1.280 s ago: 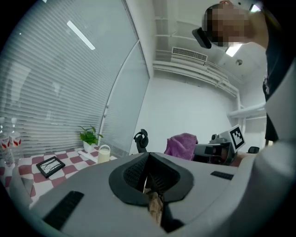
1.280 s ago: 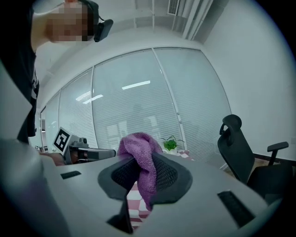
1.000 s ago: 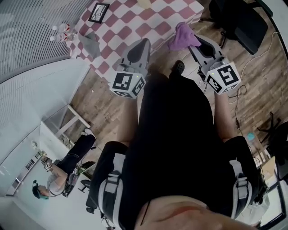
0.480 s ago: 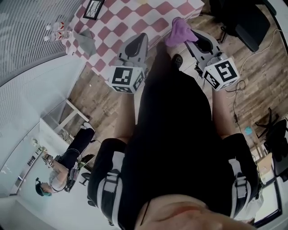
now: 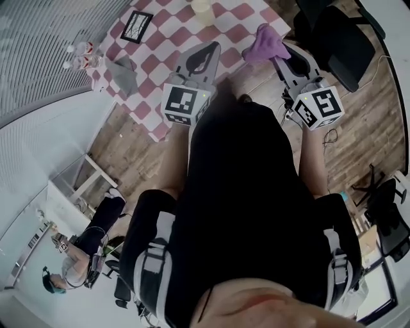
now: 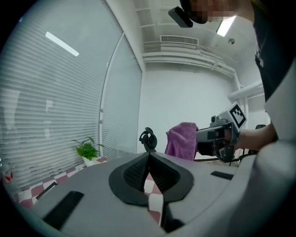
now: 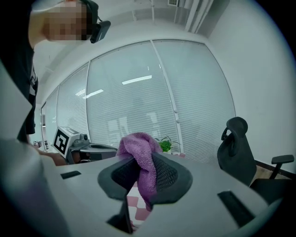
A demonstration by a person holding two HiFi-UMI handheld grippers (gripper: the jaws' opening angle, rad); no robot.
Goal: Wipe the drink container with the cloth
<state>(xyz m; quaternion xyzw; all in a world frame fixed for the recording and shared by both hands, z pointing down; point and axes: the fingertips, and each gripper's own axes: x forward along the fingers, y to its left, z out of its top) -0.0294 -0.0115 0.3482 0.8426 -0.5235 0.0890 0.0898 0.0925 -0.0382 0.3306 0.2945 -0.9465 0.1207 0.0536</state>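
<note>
- Pinched between the jaws of the right gripper: a purple terry cloth, bunched above the pads, with a short tail hanging below. Held over the desk's right corner.
- Pressed together on nothing: the jaws of the left gripper, poised above the near edge of the red-and-white checked desk.
- Well beyond both grippers, toward the far side of the desk and cut off by the top of the head view: a pale yellowish cylindrical drink container. Probably the task's thing, and not yet touched.
- Risk 1: may tip or skid under a sideways wipe. Looks light, and cannot be braced by the left jaws until spread.
- Risk 2: may lose the cloth mid-wipe. Gripped by only 1 narrow fold, so drag against the container wall could pull it free.
- Risk 3: may wipe with bare jaw instead of fabric if brought in tip-first, since most of the cloth sits on top.
- Little danger to the grey folded cloth and the small red-and-white bottles near the left corner, well apart from the likely path.
</note>
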